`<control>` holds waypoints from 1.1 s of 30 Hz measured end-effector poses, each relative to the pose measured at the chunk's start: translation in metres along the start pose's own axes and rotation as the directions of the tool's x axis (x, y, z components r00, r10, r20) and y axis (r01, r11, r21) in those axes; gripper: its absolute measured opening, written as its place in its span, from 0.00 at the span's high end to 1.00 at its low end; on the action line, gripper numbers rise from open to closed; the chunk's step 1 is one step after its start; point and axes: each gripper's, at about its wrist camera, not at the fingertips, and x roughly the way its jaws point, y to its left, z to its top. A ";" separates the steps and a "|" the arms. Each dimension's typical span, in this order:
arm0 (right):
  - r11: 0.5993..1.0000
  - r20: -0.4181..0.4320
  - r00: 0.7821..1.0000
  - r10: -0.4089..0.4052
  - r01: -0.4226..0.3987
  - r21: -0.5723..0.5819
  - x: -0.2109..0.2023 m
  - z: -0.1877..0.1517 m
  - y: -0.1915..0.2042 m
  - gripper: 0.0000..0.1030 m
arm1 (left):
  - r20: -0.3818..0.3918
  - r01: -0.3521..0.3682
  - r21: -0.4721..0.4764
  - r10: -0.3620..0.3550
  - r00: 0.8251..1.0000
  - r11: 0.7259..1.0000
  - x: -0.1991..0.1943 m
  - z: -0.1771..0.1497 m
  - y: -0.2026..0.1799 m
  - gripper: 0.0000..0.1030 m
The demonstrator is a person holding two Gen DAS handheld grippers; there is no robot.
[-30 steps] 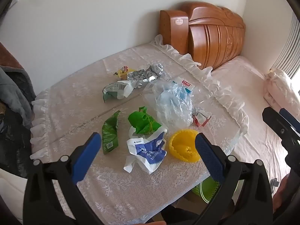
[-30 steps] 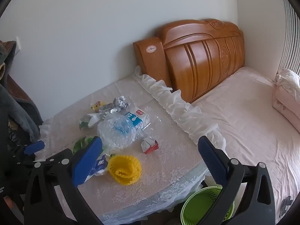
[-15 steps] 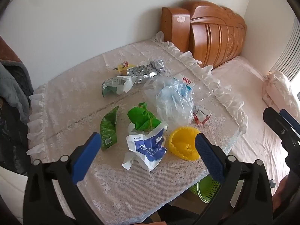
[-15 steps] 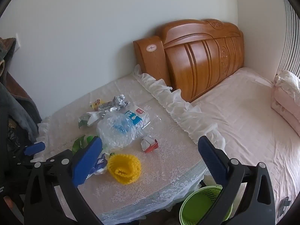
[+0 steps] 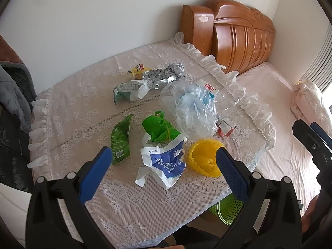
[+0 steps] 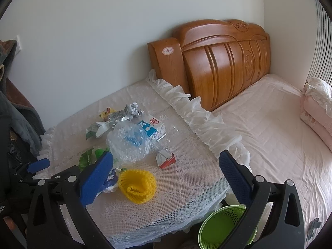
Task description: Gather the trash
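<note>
Left gripper (image 5: 160,165): I held its jaws wide, empty, above the worktop (image 5: 87,112).
Left view only: two green wrappers (image 5: 120,140), fully shown.
Trash: one yellow net (image 6: 137,185), one clear bag (image 6: 128,143).
Right gripper (image 6: 164,175): jaws wide, empty.
Right view only: one green basket's (image 6: 220,226) inside, below the worktop edge.

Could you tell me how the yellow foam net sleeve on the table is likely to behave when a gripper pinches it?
The yellow foam net sleeve looks like open mesh curled into a loose ring, so it will probably squash flat between the fingers rather than resist. It seems very light for its bulk. Lying curled on the lace tablecloth, it may slide or roll if nudged sideways.
</note>
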 end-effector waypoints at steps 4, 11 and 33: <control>1.000 -0.002 1.000 0.001 -0.001 0.003 0.004 -0.003 -0.001 0.02 | -0.003 -0.004 0.003 0.004 1.000 1.000 0.001 0.001 0.000 0.07; 1.000 -0.011 1.000 0.001 -0.001 0.002 0.009 -0.004 -0.003 0.02 | -0.013 -0.009 0.002 0.009 1.000 1.000 0.005 0.002 0.001 0.07; 1.000 -0.022 1.000 0.001 -0.001 -0.003 0.014 -0.003 0.001 0.02 | -0.024 -0.017 0.004 0.017 1.000 1.000 0.010 0.003 0.003 0.07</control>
